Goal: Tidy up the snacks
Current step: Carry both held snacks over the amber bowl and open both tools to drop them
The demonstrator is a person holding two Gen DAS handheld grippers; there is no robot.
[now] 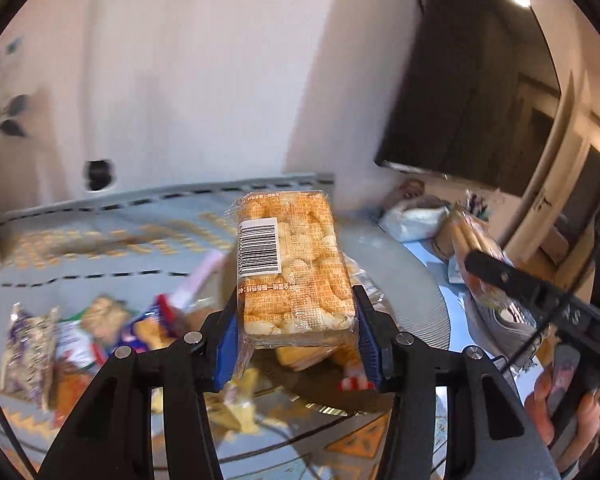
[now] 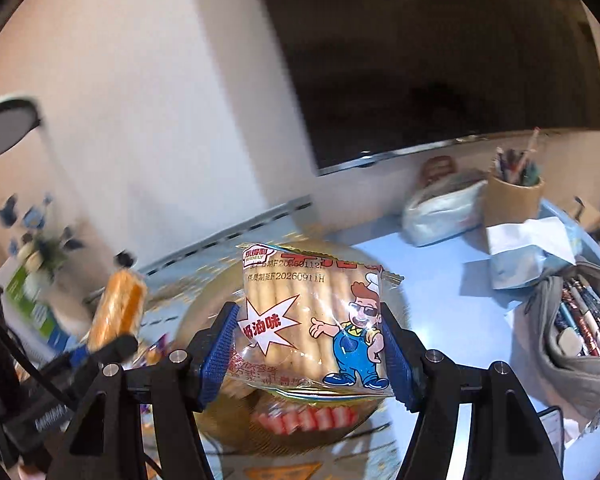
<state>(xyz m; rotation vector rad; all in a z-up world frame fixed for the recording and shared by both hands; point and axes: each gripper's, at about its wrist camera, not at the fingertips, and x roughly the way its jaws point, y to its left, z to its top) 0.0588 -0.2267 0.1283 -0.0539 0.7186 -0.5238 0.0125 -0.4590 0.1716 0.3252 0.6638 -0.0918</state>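
My left gripper (image 1: pixel 296 336) is shut on a clear-wrapped pack of orange-white puffed biscuits (image 1: pixel 296 264) with a barcode label, held above the table. The pack also shows from the side in the right wrist view (image 2: pixel 118 310). My right gripper (image 2: pixel 308 356) is shut on a pack of finger biscuits (image 2: pixel 312 316) with a cartoon man in blue overalls, held above a round glass bowl (image 2: pixel 220 292). The right gripper (image 1: pixel 512 280) also shows at the right of the left wrist view. Several loose snack packs (image 1: pixel 100 328) lie on the blue tablecloth at the left.
A glass bowl (image 1: pixel 416 280) with a few snacks sits below both grippers. At the back right stand a white pouch (image 2: pixel 444 212), a brown pen cup (image 2: pixel 514 196), a tissue pack (image 2: pixel 528 252) and a grey pencil case (image 2: pixel 580 320). A dark screen (image 2: pixel 440 60) hangs on the wall.
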